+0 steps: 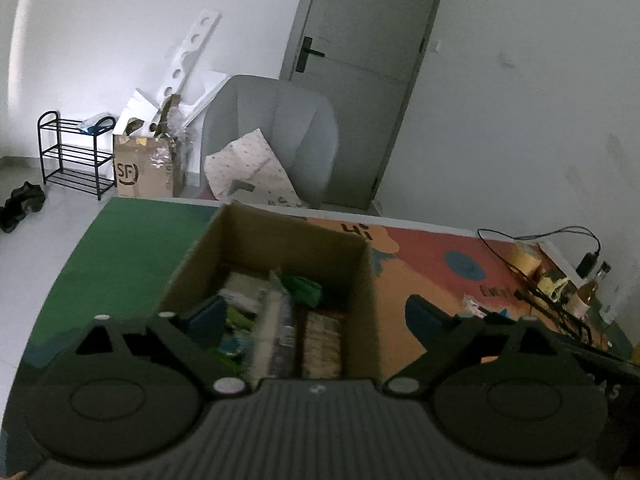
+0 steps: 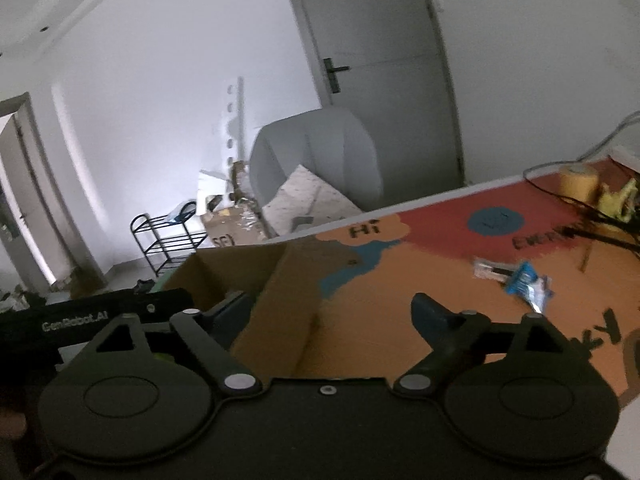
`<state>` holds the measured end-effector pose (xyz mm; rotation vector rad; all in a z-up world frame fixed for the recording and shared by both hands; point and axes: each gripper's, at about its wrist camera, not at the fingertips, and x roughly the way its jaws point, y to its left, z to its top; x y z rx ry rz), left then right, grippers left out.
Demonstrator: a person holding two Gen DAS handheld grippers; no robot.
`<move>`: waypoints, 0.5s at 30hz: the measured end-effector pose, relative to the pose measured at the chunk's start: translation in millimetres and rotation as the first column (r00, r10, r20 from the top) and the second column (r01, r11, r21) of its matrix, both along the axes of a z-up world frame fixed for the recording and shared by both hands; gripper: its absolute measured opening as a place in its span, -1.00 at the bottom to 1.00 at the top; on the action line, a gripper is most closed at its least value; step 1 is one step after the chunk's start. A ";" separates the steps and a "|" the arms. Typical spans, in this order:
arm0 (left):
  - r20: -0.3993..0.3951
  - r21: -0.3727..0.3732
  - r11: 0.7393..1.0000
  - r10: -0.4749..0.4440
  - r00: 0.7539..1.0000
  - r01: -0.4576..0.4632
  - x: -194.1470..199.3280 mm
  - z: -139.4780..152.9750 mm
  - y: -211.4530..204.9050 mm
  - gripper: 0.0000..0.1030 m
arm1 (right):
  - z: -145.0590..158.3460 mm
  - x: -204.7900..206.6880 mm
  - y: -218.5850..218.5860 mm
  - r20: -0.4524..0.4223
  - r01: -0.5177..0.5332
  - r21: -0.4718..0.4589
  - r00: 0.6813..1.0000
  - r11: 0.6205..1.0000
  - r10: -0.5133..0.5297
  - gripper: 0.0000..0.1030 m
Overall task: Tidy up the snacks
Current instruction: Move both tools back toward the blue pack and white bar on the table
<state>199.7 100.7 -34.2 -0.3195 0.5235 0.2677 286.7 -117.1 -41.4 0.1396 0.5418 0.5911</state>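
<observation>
We hold left claw (image 1: pixel 316 314) spread wide, empty, over cardboard box (image 1: pixel 362 280) of snack packets (image 1: pixel 280 320). Right claw (image 2: pixel 334 312) also wide, empty; blue wrapper (image 2: pixel 526 280) on table (image 2: pixel 400 280).

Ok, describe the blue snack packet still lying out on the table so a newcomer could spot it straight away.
Start at the open cardboard box on the colourful printed table. Look to its right across the orange area, below the dark blue circle. The blue snack packet lies there beside a clear-wrapped item; it is the only bright blue and white wrapper outside the box.
</observation>
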 end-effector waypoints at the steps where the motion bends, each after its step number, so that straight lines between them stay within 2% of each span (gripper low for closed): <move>1: -0.001 -0.001 1.000 -0.006 1.000 0.006 1.8 -0.3 -3.7 0.88 | -1.3 1.2 -4.9 -0.002 0.012 0.000 1.000 1.000 -0.012 0.84; 5: -0.017 -0.011 0.999 -0.036 0.999 0.036 9.7 0.0 -16.0 0.89 | -5.2 4.7 -19.8 -0.004 0.049 0.001 0.999 0.999 -0.049 1.00; 15: -0.029 0.006 0.994 -0.112 0.993 0.112 27.5 -1.9 -50.3 0.89 | -14.4 13.9 -57.6 -0.007 0.142 -0.014 0.990 0.990 -0.142 1.00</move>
